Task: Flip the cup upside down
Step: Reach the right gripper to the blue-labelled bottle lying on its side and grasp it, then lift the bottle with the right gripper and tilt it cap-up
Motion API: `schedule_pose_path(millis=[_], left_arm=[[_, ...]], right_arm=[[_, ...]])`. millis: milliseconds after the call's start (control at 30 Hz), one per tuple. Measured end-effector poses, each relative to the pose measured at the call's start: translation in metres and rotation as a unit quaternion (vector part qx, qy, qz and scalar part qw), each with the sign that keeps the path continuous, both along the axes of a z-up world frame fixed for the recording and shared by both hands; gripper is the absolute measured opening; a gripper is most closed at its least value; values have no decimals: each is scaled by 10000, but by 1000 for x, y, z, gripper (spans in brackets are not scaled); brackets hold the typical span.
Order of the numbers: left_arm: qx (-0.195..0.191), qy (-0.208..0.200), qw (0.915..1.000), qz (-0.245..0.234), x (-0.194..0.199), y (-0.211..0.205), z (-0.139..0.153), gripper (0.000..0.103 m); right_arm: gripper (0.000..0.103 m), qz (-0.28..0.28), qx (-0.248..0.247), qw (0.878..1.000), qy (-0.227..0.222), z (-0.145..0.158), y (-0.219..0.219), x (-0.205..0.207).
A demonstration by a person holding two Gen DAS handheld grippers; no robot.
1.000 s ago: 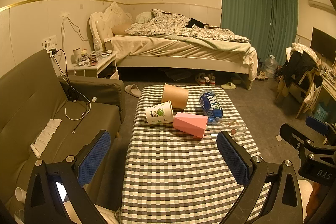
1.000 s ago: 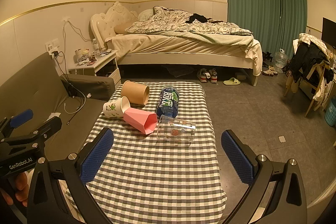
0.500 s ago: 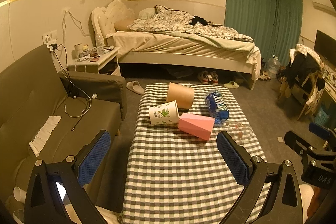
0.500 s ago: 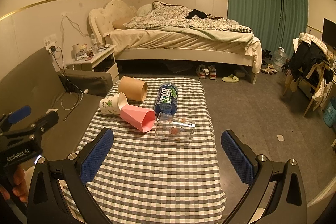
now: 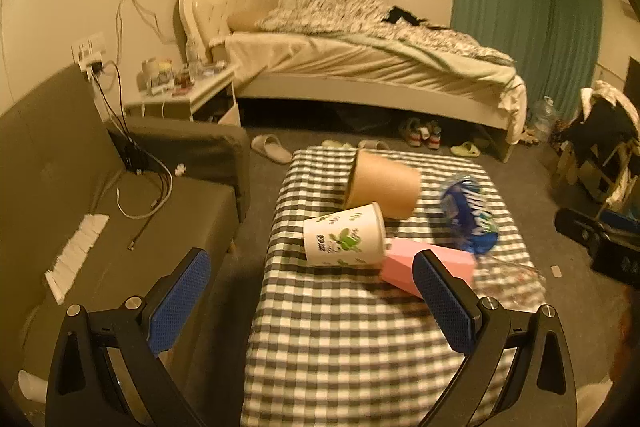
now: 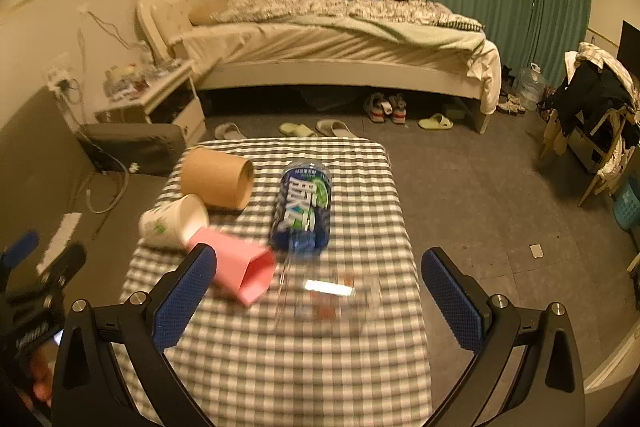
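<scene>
Right wrist view: clear cup [image 6: 328, 297] lies sideways nearest you, light, slick, crushable; both grippers [image 6: 318, 277] [image 5: 310, 285] gape empty. Pinch its midwall gently.

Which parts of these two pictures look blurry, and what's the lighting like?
Left wrist view: warm dim yellow light, blue bottle smeared, white cup fairly sharp. Right wrist view: same yellow cast, clear cup and checked table blurred, with glare on the clear cup.
</scene>
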State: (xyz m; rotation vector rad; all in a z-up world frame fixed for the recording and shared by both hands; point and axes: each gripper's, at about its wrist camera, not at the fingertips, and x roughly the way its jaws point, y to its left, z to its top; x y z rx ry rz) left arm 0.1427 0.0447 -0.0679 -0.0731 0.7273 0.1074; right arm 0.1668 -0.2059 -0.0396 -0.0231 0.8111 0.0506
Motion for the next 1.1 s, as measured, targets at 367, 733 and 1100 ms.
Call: schedule_pose_path(millis=[367, 733, 1100], left_arm=[[112, 467, 9987, 155, 65, 16, -51, 103], [-30, 633, 9980, 73, 80, 14, -63, 103], [14, 56, 10000, -13, 38, 3, 7, 103]], right_arm=[[103, 21, -169, 9949, 996, -88, 28, 134], [70, 154, -264, 9845, 1729, -133, 29, 168], [69, 248, -123, 9948, 977, -34, 22, 111]])
